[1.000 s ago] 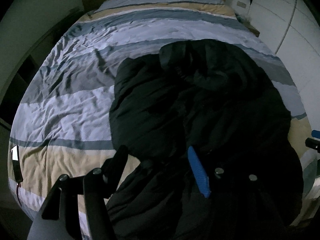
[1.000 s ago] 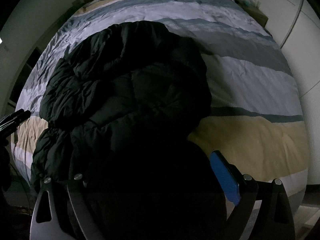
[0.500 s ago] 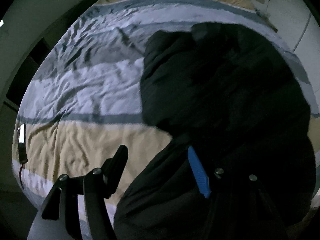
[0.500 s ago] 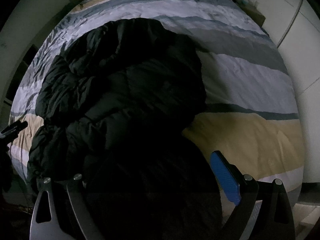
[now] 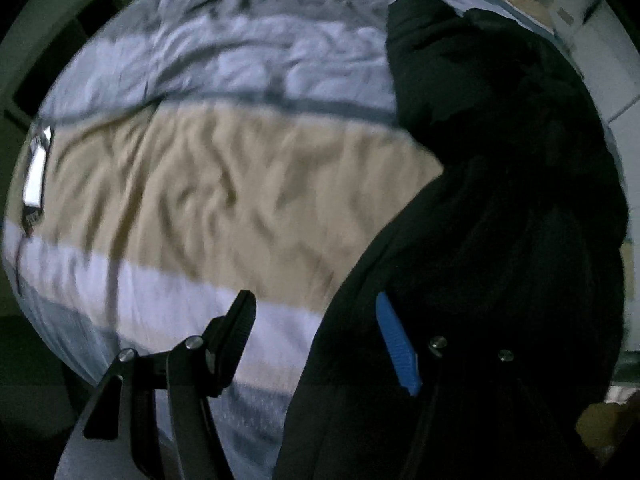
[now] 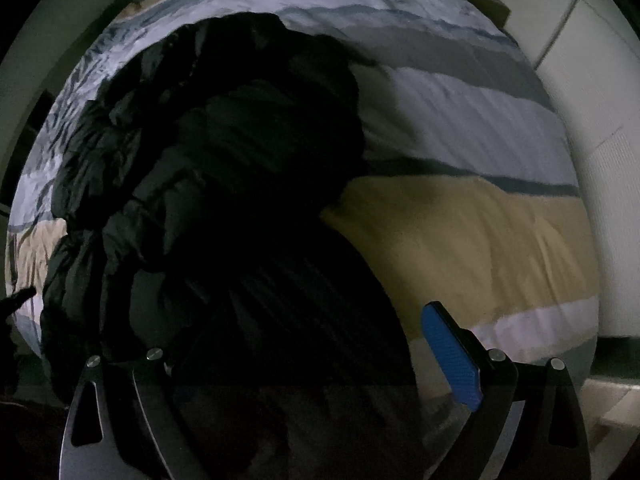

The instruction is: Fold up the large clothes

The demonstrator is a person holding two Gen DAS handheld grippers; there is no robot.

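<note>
the jacket (image 6: pixel 224 184) you are folding is a black puffy one, lying bunched on the bed (image 6: pixel 472 240), and in your right view it fills the left and middle, running from the far striped part of the cover down to the near edge under your gripper. in your left view the jacket (image 5: pixel 500 200) takes the whole right side, with a long dark edge slanting from the middle right down to the near bottom. its quilted folds show dimly in the right view; the near part is too dark to read. your left gripper (image 5: pixel 316 332) stands with its jaws well apart: the black finger (image 5: pixel 236 328) hangs over the pale stripe of the cover, and the blue pad (image 5: pixel 396 344) sits at the jacket's edge, but no cloth is pinched between them. your right gripper (image 6: pixel 304 364) has its blue pad (image 6: pixel 450 356) over the bare cover just right of the jacket, while the other finger is lost against the dark cloth, so you cannot tell whether it is parted or clamped on anything. the cover is striped in tan, white and grey-blue, wrinkled on the left side of the bed. a small white-lit thing (image 5: pixel 36 176) lies at the far left edge of the bed in the left view. a white wall (image 6: pixel 600 120) runs along the right side of the bed.
</note>
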